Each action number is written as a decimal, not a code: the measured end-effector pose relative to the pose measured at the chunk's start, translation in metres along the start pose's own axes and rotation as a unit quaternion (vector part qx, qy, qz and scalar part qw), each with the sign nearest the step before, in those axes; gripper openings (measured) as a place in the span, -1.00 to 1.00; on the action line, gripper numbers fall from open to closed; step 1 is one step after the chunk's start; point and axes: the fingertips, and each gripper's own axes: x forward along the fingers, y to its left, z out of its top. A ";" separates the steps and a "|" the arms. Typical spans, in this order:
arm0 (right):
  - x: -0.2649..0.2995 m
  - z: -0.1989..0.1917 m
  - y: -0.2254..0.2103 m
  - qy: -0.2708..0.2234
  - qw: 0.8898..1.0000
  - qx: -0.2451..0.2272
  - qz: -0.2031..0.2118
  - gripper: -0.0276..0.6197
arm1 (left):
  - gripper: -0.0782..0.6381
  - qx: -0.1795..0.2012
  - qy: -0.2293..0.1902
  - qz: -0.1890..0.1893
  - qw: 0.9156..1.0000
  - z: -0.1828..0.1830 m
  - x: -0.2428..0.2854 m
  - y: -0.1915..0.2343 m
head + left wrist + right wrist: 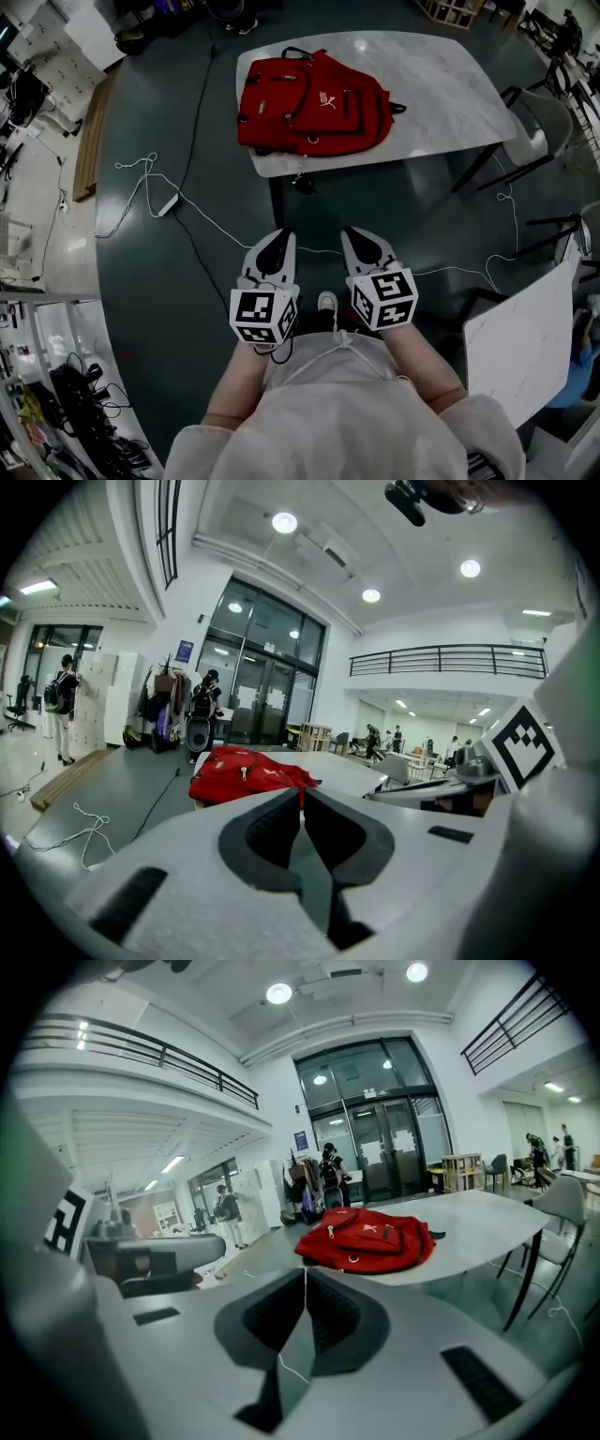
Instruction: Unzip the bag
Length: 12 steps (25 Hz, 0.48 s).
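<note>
Bag (314, 105), red backpack type, lies flat on a pale table (441, 84), well ahead of both grippers and touched by neither. It sits at the table end nearer the left gripper, close to the near edge. Left gripper (277, 237) and right gripper (358, 233) are held side by side, low and close to the person's body, tips pointing toward the table. Each carries its marker cube (264, 316) at the rear. Left gripper view: jaws pressed together at the tips, nothing between them, bag straight ahead beyond the tips. Right gripper view: same, jaws closed on nothing, bag ahead and slightly right. White cable (216, 225) runs across the dark floor (150, 272) between grippers and table. The state of the bag's zips is too small to tell.
</note>
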 end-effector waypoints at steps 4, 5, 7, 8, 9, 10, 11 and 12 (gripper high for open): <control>0.027 0.008 -0.018 0.010 1.000 0.000 0.004 -0.83 | -0.70 -0.003 0.016 0.004 1.000 0.000 0.030 0.013; 0.036 0.010 -0.023 0.013 1.000 0.000 0.004 -0.83 | -0.70 -0.005 0.019 0.005 1.000 -0.001 0.039 0.018; 0.054 0.012 -0.033 0.019 1.000 0.003 0.002 -0.83 | -0.70 -0.005 0.026 0.004 1.000 -0.001 0.058 0.029; 0.063 0.014 -0.037 0.023 1.000 0.005 0.000 -0.82 | -0.70 -0.003 0.029 0.001 1.000 -0.001 0.068 0.034; 0.072 0.014 -0.041 0.029 1.000 0.005 0.000 -0.82 | -0.70 0.000 0.034 -0.003 0.999 0.000 0.079 0.040; 0.082 0.015 -0.044 0.037 0.999 0.005 0.000 -0.82 | -0.70 0.003 0.038 -0.007 0.999 0.000 0.089 0.045; 0.092 0.016 -0.046 0.045 0.999 0.004 0.001 -0.83 | -0.70 0.008 0.043 -0.012 0.999 0.000 0.101 0.051; 0.103 0.017 -0.048 0.052 0.999 0.003 0.001 -0.83 | -0.70 0.012 0.047 -0.017 0.999 0.002 0.112 0.058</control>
